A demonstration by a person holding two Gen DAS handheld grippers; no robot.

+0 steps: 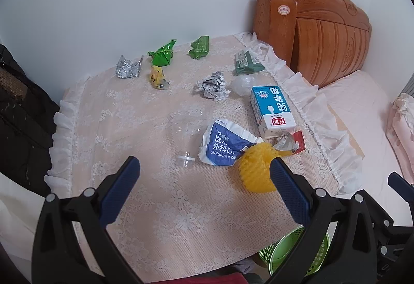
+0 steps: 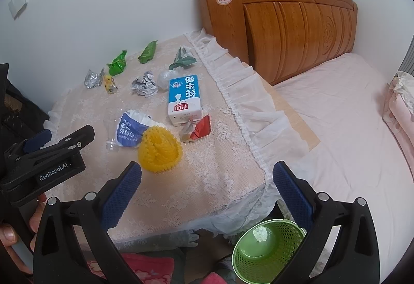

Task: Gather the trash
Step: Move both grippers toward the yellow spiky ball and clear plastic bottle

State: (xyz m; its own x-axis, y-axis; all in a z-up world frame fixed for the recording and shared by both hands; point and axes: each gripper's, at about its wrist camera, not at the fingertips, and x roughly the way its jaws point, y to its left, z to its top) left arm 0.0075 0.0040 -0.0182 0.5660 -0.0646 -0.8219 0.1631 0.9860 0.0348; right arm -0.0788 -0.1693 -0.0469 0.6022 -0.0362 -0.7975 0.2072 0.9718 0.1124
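Observation:
Trash lies scattered on a lace-covered table (image 1: 160, 206): a yellow foam fruit net (image 1: 254, 170), a blue surgical-mask packet (image 1: 222, 144), a clear plastic cup (image 1: 187, 134) on its side, a blue-and-white milk carton (image 1: 271, 109), crumpled paper (image 1: 213, 86), a silver foil wad (image 1: 128, 66) and green wrappers (image 1: 161, 53). My left gripper (image 1: 207, 167) hangs open above the near table, nothing between its fingers. My right gripper (image 2: 207, 172) is open and empty too, over the table's near right corner. A green mesh bin (image 2: 266, 250) stands on the floor below it.
A wooden headboard (image 2: 292, 22) and a bed with a pink sheet (image 2: 349, 141) lie right of the table. White wall runs behind. Dark clothing (image 1: 18, 108) hangs at the left. A hand (image 2: 10, 232) holds the left gripper's body (image 2: 46, 162) at the right view's left edge.

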